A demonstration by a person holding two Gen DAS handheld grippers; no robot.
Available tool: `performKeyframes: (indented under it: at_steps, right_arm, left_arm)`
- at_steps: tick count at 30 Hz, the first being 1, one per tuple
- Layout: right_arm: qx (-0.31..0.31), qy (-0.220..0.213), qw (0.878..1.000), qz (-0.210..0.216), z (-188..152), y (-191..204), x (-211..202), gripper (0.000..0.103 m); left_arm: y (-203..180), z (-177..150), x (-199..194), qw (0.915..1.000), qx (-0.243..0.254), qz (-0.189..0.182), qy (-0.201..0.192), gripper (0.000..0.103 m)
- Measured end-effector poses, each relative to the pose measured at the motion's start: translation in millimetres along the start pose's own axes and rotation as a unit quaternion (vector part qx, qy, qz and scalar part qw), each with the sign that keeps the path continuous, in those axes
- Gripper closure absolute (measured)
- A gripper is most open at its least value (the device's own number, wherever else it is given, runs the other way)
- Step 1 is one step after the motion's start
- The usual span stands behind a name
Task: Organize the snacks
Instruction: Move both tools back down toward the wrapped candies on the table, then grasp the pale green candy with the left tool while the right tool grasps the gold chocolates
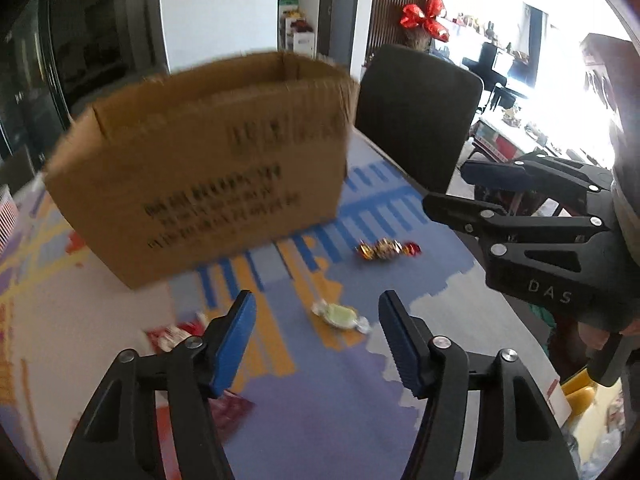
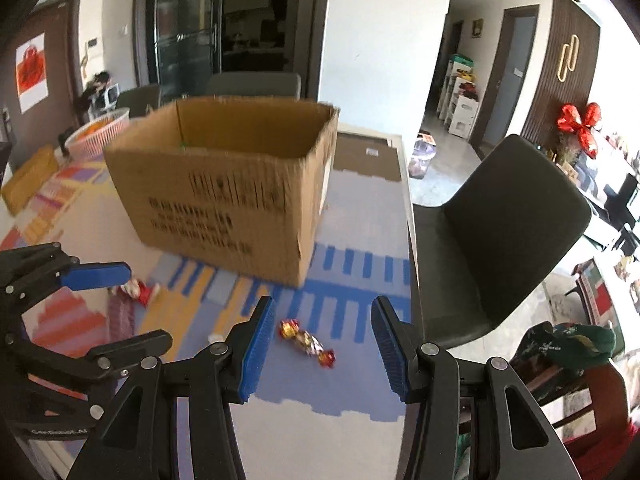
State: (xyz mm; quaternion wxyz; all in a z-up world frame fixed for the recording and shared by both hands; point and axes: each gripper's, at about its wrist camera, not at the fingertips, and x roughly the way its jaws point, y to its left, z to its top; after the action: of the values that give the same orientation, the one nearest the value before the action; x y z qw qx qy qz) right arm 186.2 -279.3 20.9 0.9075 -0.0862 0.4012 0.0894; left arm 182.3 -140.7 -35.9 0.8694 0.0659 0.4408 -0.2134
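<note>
An open cardboard box point(image 1: 200, 172) stands on the patterned table mat; it also shows in the right wrist view point(image 2: 224, 184). My left gripper point(image 1: 316, 340) is open and empty, hovering just short of a pale green wrapped candy point(image 1: 340, 315). A red and gold wrapped candy point(image 1: 386, 249) lies further out, near the box. My right gripper point(image 2: 320, 348) is open and empty above that red and gold candy point(image 2: 308, 342). A red and white wrapped snack point(image 1: 176, 334) lies left of my left gripper; it also shows in the right wrist view point(image 2: 138, 289).
A dark chair point(image 2: 500, 232) stands at the table's right edge. A white basket point(image 2: 100, 130) and a yellow pack point(image 2: 30, 178) sit at the far left of the table. The right gripper point(image 1: 444, 192) shows at the right of the left wrist view, the left gripper point(image 2: 120, 304) at the left of the right wrist view.
</note>
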Motion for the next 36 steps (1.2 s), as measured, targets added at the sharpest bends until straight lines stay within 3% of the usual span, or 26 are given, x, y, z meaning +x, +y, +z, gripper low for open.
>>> performKeyframes:
  at_steps: [16, 22, 25, 33, 36]
  right_arm:
    - [-0.041, 0.054, 0.997, 0.04, -31.0, -9.6, 55.4, 0.052]
    - [-0.047, 0.061, 0.996, 0.056, -31.4, -8.9, 68.0, 0.052]
    - [-0.047, 0.068, 0.995, 0.061, -30.9, -8.5, 75.8, 0.052]
    - [-0.046, 0.078, 0.993, 0.072, -31.2, 0.0, 86.8, 0.053]
    - [-0.047, 0.084, 0.992, 0.076, -33.7, 4.6, 89.6, 0.065]
  left_arm:
    - [-11.1, -21.2, 59.7, 0.9969, -0.057, 0.018, 0.051, 0.053]
    - [-11.2, -18.7, 66.8, 0.9969, -0.057, 0.032, 0.045, 0.053]
    - [-11.0, -18.3, 69.2, 0.9972, -0.053, 0.034, 0.041, 0.06]
    - [-2.0, -18.9, 67.4, 0.9975, -0.06, 0.015, 0.036, 0.067]
    - [0.8, -20.0, 63.9, 0.9973, -0.063, 0.013, 0.037, 0.067]
